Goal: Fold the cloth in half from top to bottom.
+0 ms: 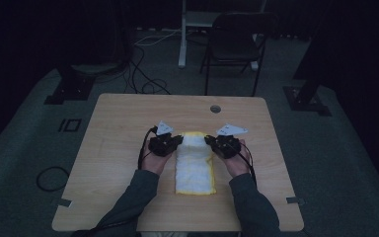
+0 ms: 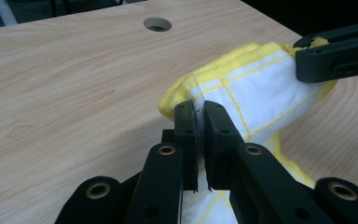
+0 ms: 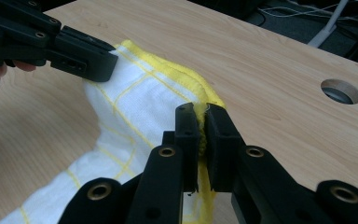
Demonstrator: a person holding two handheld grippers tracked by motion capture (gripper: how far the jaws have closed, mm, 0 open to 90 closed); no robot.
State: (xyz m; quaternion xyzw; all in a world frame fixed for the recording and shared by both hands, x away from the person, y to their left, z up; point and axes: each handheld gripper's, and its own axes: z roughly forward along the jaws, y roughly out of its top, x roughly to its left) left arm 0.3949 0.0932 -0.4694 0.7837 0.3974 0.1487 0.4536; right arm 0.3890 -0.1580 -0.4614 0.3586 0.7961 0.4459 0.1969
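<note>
A white towel with yellow lines and a yellow border point(image 1: 194, 165) lies lengthwise on the wooden table point(image 1: 118, 128), its far end lifted off the surface. My left gripper point(image 1: 180, 139) is shut on the far left corner of the towel point(image 2: 242, 93), jaws pinching the fabric edge point(image 2: 196, 114). My right gripper point(image 1: 208, 140) is shut on the far right corner, with the yellow hem squeezed between its jaws point(image 3: 201, 116). The towel point(image 3: 130, 102) stretches between the two grippers. In each gripper view the other gripper's jaws show at the top edge point(image 2: 335, 56) point(image 3: 51, 44).
A round cable hole point(image 1: 215, 108) sits near the table's far edge. Beyond the table stand a dark folding chair point(image 1: 232, 44) and a white desk leg point(image 1: 182, 34), with cables on the floor. Bare tabletop lies left and right of the towel.
</note>
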